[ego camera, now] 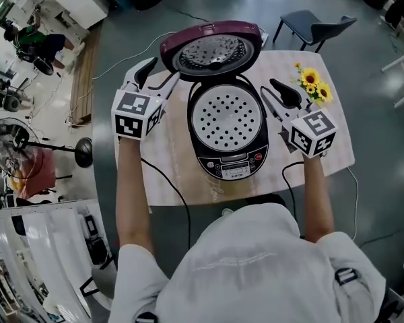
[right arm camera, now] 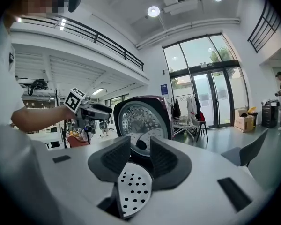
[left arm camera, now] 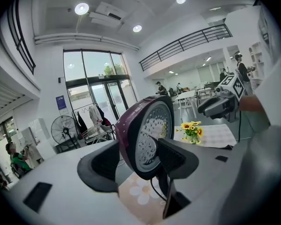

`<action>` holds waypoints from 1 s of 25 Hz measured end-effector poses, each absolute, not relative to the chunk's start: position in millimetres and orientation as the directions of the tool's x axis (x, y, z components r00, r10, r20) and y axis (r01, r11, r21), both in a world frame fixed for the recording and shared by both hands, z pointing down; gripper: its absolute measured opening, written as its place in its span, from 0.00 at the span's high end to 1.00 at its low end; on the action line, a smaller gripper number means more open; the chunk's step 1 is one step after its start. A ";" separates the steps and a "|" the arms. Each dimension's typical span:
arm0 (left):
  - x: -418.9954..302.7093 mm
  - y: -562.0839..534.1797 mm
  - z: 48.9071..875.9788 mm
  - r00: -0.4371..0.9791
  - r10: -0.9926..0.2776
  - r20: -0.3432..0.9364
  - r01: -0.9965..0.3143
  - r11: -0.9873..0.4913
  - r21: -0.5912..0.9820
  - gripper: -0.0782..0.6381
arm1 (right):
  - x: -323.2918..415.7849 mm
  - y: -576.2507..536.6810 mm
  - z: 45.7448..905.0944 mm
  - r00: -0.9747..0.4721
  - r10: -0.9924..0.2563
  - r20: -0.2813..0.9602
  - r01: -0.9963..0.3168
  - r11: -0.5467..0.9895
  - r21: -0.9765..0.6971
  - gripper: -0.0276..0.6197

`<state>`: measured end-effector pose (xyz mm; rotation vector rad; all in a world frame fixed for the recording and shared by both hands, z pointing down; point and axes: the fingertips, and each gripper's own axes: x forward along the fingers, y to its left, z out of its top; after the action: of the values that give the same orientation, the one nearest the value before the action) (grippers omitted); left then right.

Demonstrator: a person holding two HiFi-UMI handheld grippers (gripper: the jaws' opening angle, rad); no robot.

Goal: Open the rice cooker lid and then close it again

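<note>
The rice cooker (ego camera: 227, 130) stands in the middle of the table with its purple lid (ego camera: 212, 46) raised upright, the metal inner plate facing me. A perforated steam tray (ego camera: 227, 120) fills the pot. My left gripper (ego camera: 160, 74) is open just off the lid's left edge; in the left gripper view the lid (left arm camera: 147, 132) shows past the spread jaws of the left gripper (left arm camera: 138, 161), and no pad presses on it. My right gripper (ego camera: 276, 94) hovers by the cooker's right side. The right gripper (right arm camera: 139, 156) is narrowly open with nothing between its jaws, over the tray (right arm camera: 133, 189).
A small bunch of sunflowers (ego camera: 314, 84) stands on the table's (ego camera: 175, 177) far right corner. A dark chair (ego camera: 314, 24) is behind the table. The cooker's control panel (ego camera: 232, 168) faces me. A standing fan (ego camera: 7, 140) is on the floor to the left.
</note>
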<state>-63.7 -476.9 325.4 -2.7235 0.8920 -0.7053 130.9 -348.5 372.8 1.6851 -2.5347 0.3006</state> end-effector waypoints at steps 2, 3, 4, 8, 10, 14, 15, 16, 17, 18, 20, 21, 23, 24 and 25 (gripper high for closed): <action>-57.5 -487.5 323.3 0.712 -0.591 0.380 -0.495 -0.806 -0.326 0.50 | 131.5 -351.0 378.4 -0.398 -0.898 0.190 -0.916 0.379 -0.130 0.74; -54.7 -493.1 322.8 0.714 -0.588 0.380 -0.490 -0.808 -0.329 0.49 | 132.3 -352.2 381.1 -0.398 -0.896 0.196 -0.916 0.378 -0.133 0.74; -51.6 -498.5 322.7 0.716 -0.584 0.382 -0.485 -0.810 -0.329 0.48 | 133.4 -353.5 383.6 -0.397 -0.896 0.202 -0.917 0.376 -0.135 0.75; -39.1 -514.9 326.1 0.725 -0.559 0.402 -0.456 -0.827 -0.329 0.45 | 137.6 -356.4 392.3 -0.396 -0.889 0.228 -0.917 0.370 -0.150 0.79; -32.4 -518.0 326.3 0.737 -0.540 0.407 -0.432 -0.839 -0.331 0.45 | 138.7 -357.4 397.1 -0.397 -0.886 0.241 -0.917 0.369 -0.153 0.79; -16.6 -516.9 323.9 0.757 -0.499 0.422 -0.366 -0.859 -0.359 0.45 | 139.6 -358.1 402.6 -0.406 -0.877 0.257 -0.913 0.380 -0.147 0.79; -13.7 -516.3 323.2 0.758 -0.493 0.427 -0.352 -0.860 -0.369 0.45 | 139.8 -358.1 402.5 -0.409 -0.876 0.257 -0.912 0.384 -0.144 0.79; -11.6 -516.1 322.5 0.758 -0.490 0.431 -0.342 -0.861 -0.377 0.45 | 140.4 -358.1 401.9 -0.411 -0.875 0.255 -0.911 0.387 -0.140 0.79; -10.1 -516.2 321.7 0.758 -0.489 0.431 -0.337 -0.860 -0.383 0.45 | 141.2 -357.8 401.4 -0.411 -0.876 0.254 -0.911 0.389 -0.133 0.79; -9.1 -516.3 321.1 0.759 -0.489 0.431 -0.336 -0.860 -0.385 0.45 | 142.2 -357.5 401.3 -0.409 -0.876 0.253 -0.912 0.390 -0.124 0.81; -8.6 -516.2 321.1 0.757 -0.489 0.433 -0.334 -0.859 -0.387 0.46 | 143.9 -356.5 401.7 -0.404 -0.880 0.252 -0.915 0.391 -0.101 0.82; -8.9 -515.8 321.5 0.754 -0.490 0.437 -0.332 -0.859 -0.389 0.46 | 144.5 -355.8 401.6 -0.400 -0.882 0.250 -0.916 0.390 -0.091 0.82; -9.4 -513.8 322.0 0.749 -0.488 0.449 -0.324 -0.860 -0.394 0.46 | 145.8 -354.1 400.7 -0.396 -0.885 0.246 -0.918 0.389 -0.082 0.82; -9.6 -512.2 322.2 0.747 -0.486 0.454 -0.319 -0.861 -0.396 0.47 | 146.1 -353.3 400.4 -0.396 -0.885 0.245 -0.918 0.388 -0.080 0.82; -10.0 -510.4 322.6 0.745 -0.484 0.459 -0.314 -0.862 -0.399 0.47 | 146.0 -352.6 400.2 -0.395 -0.885 0.245 -0.918 0.388 -0.078 0.82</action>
<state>-10.0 -510.4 322.6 -2.6493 0.6213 -0.8167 146.0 -352.6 400.2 1.6244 -2.4773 0.3014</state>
